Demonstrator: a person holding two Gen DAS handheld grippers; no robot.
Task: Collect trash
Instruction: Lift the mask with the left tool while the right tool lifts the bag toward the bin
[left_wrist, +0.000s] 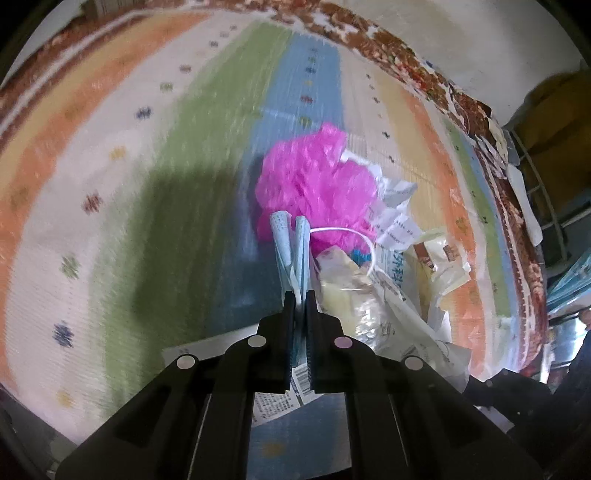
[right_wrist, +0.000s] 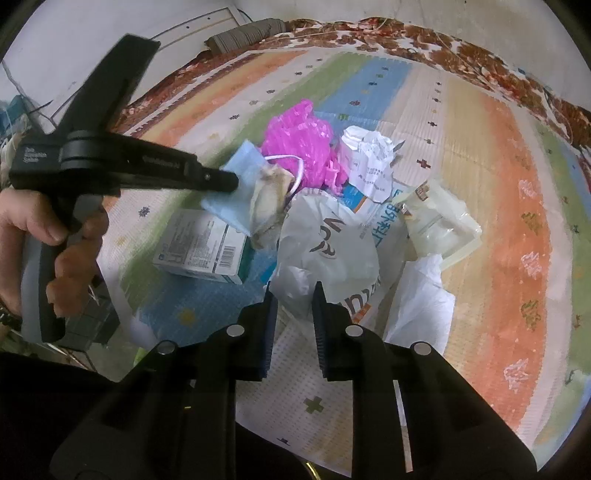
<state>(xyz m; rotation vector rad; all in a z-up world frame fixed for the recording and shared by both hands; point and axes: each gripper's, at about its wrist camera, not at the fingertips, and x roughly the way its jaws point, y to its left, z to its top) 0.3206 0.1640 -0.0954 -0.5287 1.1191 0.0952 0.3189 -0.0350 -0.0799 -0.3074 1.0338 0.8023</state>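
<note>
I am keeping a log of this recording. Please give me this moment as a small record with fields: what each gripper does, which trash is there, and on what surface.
surface: striped mat
left gripper: shut on blue face mask, lifted above the pile
right gripper: open, empty, pointing at white plastic bag
pile, far side: pink plastic bag, crumpled paper receipt
pile, right side: clear yellowish wrapper
left of pile: small cardboard box, lying on the mat
</note>
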